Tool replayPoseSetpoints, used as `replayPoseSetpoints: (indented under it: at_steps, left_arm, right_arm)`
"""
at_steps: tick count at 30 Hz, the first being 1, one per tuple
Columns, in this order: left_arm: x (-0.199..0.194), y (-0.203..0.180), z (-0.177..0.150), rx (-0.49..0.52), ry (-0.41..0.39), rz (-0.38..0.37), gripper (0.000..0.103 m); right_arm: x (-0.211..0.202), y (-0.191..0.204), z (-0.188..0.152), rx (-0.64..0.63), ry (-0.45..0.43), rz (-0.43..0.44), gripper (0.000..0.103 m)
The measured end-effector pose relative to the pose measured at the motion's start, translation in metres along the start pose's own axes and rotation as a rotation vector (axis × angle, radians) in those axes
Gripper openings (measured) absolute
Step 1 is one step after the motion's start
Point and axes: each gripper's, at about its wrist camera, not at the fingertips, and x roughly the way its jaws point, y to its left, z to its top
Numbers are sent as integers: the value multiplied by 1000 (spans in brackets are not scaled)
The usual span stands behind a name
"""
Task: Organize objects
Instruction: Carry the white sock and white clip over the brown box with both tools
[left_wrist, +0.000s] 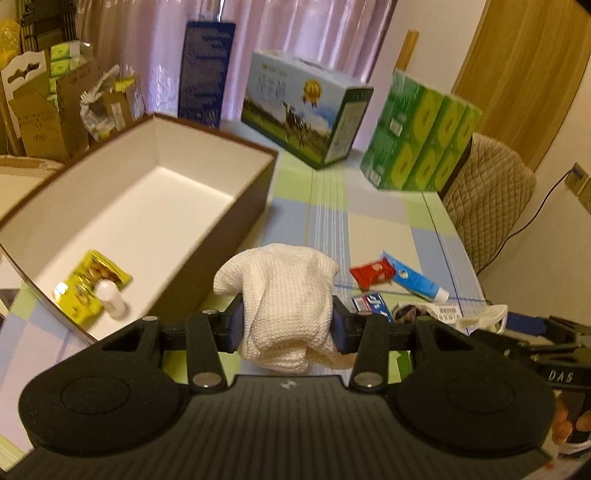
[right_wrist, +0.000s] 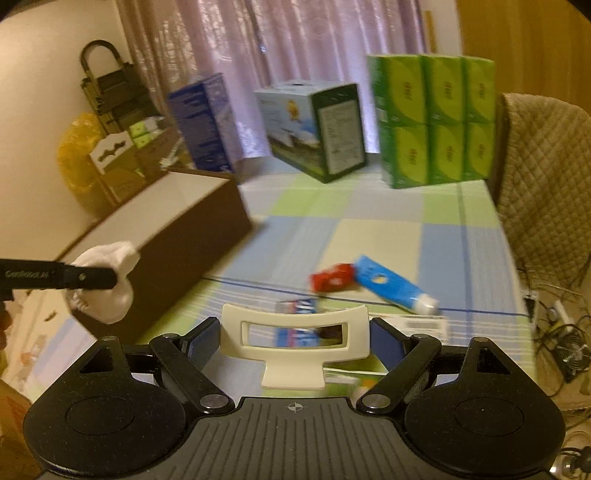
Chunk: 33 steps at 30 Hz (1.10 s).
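We see the left gripper (left_wrist: 287, 325) with its fingers closed on a bunched white cloth (left_wrist: 280, 295), which sits squeezed between them and bulges out above and below, held over the counter (left_wrist: 369, 214) just beside the brown box (left_wrist: 236, 229). Inside that box lie a yellow packet (left_wrist: 88, 284) and a small white bottle (left_wrist: 110, 299). The right gripper (right_wrist: 295, 341) carries a cream plastic clip (right_wrist: 295, 339) between its fingers, which sit spread at the clip's two ends. Ahead of it on the counter lie a red packet (right_wrist: 332, 282) and a blue tube (right_wrist: 391, 288), touching.
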Motion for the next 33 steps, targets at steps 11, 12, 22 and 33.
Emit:
replayPoseSetpoints:
  at_steps: [11,12,22,33]
  left_arm:
    - [-43,94,26,1,-39,1,40]
    - [-44,102,27,1,-39,3,40]
    - [-43,181,43,-2,-38,49,41]
    - [1,210,66,49,22,44,41]
  right_arm:
    - [39,124,22,-39,2,141,83]
    - [45,135,24,-50,4,150,83]
    - [106,220,52,-174,13,208,83]
    - [176,246,72,-282,76,175,83]
